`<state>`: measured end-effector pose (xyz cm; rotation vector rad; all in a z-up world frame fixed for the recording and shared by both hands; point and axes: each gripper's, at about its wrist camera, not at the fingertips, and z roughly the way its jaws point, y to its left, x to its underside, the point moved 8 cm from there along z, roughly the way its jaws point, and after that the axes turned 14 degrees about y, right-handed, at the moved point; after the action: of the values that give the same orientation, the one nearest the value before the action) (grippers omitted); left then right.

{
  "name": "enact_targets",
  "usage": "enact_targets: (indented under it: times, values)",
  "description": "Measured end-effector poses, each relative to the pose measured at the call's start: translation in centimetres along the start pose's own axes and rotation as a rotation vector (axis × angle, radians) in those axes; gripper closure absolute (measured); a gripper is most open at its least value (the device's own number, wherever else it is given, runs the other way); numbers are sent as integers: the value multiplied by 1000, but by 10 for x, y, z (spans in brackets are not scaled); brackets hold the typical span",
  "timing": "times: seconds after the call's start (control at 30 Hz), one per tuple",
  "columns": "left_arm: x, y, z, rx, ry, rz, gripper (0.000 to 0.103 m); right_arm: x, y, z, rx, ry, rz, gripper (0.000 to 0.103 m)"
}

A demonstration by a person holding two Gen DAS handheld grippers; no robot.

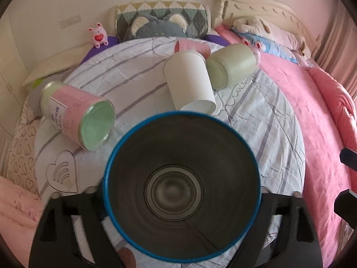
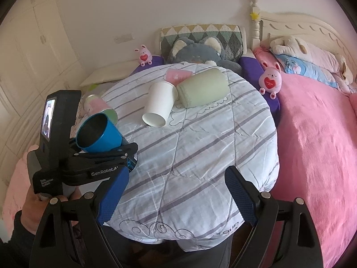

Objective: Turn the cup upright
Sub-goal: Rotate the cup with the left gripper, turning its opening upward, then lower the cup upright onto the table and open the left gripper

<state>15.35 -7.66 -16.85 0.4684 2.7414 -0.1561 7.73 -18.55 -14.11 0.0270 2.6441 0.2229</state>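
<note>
My left gripper (image 2: 125,149) is shut on a blue cup (image 2: 98,135) and holds it tilted above the left side of the round table (image 2: 200,156). In the left wrist view the blue cup (image 1: 181,192) fills the lower middle, its dark open mouth facing the camera. My right gripper (image 2: 176,198) is open and empty over the table's near edge. A white paper cup (image 2: 159,107), a pale green cup (image 2: 203,91), a pink cup (image 2: 178,74) and a pink-and-green cup (image 1: 78,116) lie on their sides on the table.
The table wears a striped white quilted cover. A pink bed (image 2: 316,145) runs along the right. A grey plush cushion (image 2: 196,49) and small pink bunny toys (image 2: 271,80) sit behind the table. White cupboards (image 2: 33,44) stand at the left.
</note>
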Motion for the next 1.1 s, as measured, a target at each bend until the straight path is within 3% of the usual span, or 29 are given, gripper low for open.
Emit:
enact_targets:
  times: [0.13, 0.5, 0.87, 1.1]
  values:
    - [-3, -3, -5, -8, -8, 17, 4, 0, 0, -2, -2, -6, 1, 14]
    - [-5, -5, -39, -17, -79, 34, 0, -2, 2, -22, -11, -63, 1, 14]
    - [20, 18, -137, -159, -226, -23, 0, -19, 19, -87, 2, -239, -50, 14]
    - [53, 28, -195, -208, -284, -78, 0, -13, 41, -110, 10, -297, -112, 14]
